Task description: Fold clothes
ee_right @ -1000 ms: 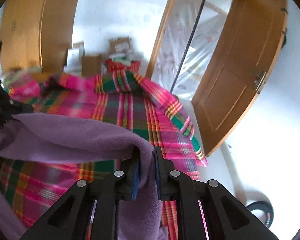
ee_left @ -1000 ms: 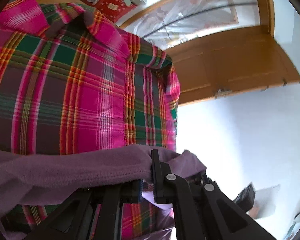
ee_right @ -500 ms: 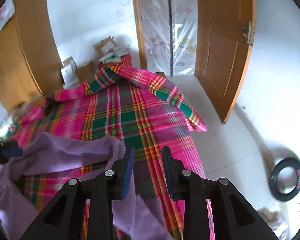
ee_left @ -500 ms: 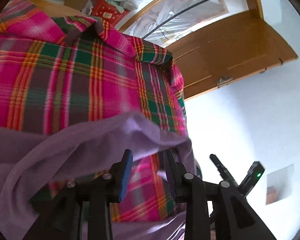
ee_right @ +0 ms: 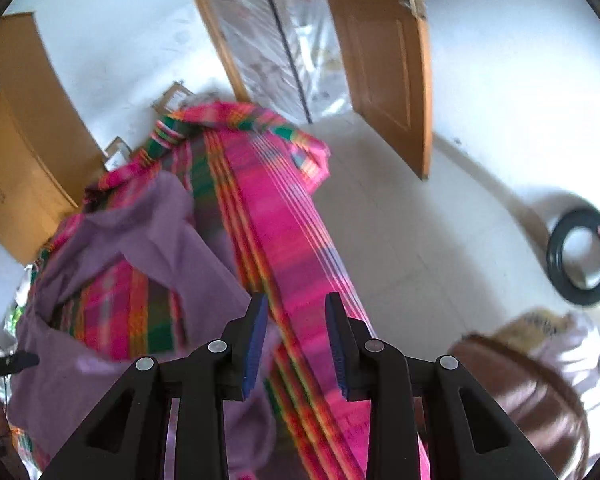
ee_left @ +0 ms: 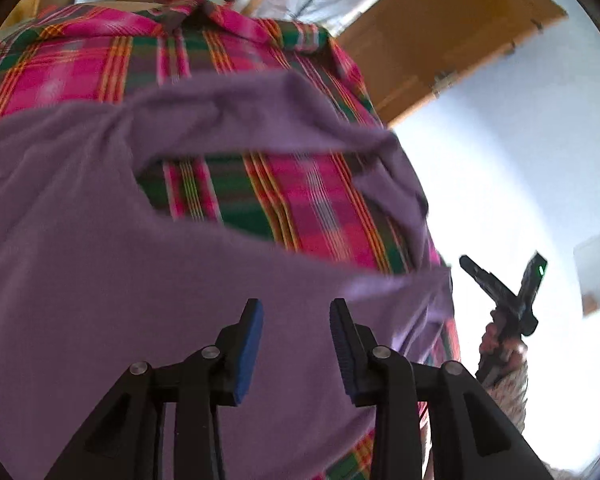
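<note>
A purple garment (ee_left: 100, 264) lies loosely bunched on a pink, green and orange plaid bed cover (ee_left: 300, 200). It rings a patch of the plaid. My left gripper (ee_left: 296, 320) is open just above the purple cloth, with nothing between its blue pads. In the right wrist view the same purple garment (ee_right: 140, 240) lies at the left on the plaid cover (ee_right: 284, 240). My right gripper (ee_right: 296, 316) is open over the bed's right edge and holds nothing. The right gripper (ee_left: 512, 300), held by a hand, shows at the right of the left wrist view.
An open wooden door (ee_right: 384, 52) and a plastic-covered doorway (ee_right: 272, 32) stand beyond the bed. A wooden wardrobe (ee_right: 16, 140) and cardboard boxes (ee_right: 172, 98) are at the far left. A black tyre (ee_right: 584, 256) lies on the pale floor at the right. A brown rounded object (ee_right: 520, 384) sits near the bottom right.
Both grippers were shut on the purple garment a second ago. They opened and let it drop onto the bed. The right gripper has swung right, toward the bed's edge and the floor.
</note>
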The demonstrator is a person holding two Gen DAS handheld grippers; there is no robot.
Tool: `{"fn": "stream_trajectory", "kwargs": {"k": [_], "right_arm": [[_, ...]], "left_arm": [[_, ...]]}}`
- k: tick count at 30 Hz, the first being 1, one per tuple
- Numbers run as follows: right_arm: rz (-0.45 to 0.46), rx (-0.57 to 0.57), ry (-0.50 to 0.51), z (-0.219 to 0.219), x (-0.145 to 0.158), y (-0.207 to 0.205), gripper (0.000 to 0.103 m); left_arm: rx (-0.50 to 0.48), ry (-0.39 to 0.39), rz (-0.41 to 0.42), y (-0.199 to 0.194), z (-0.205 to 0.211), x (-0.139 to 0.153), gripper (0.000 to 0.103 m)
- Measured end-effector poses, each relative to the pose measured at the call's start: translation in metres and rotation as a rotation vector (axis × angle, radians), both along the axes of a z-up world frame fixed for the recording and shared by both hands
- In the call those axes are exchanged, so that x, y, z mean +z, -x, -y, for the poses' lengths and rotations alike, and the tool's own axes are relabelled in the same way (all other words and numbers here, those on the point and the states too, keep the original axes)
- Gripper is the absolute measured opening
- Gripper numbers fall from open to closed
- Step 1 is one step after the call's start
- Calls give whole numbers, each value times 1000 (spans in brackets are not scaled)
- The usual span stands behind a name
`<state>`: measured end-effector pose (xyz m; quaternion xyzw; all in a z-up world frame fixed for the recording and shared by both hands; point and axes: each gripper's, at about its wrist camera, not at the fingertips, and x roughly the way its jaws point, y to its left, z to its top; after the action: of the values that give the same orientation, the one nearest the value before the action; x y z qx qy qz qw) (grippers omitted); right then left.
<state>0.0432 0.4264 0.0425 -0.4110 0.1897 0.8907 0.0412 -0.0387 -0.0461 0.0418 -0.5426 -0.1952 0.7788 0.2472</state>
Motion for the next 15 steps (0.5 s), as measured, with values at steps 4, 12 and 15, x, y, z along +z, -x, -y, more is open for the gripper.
{"fn": "stream_trajectory", "kwargs": {"k": [4,12,15], "right_arm": [[-26,44,110,3,-14,-9,31],[-68,137,211,26,-19,-3,33],[-99,172,195,40,-12,-3,25]], "left_arm": [[-62,16,21,-21,-17,-13,36],[-169,31,-11,-37,-64,-17,38],[-219,52,-11,-42,-80,-21,39]]}}
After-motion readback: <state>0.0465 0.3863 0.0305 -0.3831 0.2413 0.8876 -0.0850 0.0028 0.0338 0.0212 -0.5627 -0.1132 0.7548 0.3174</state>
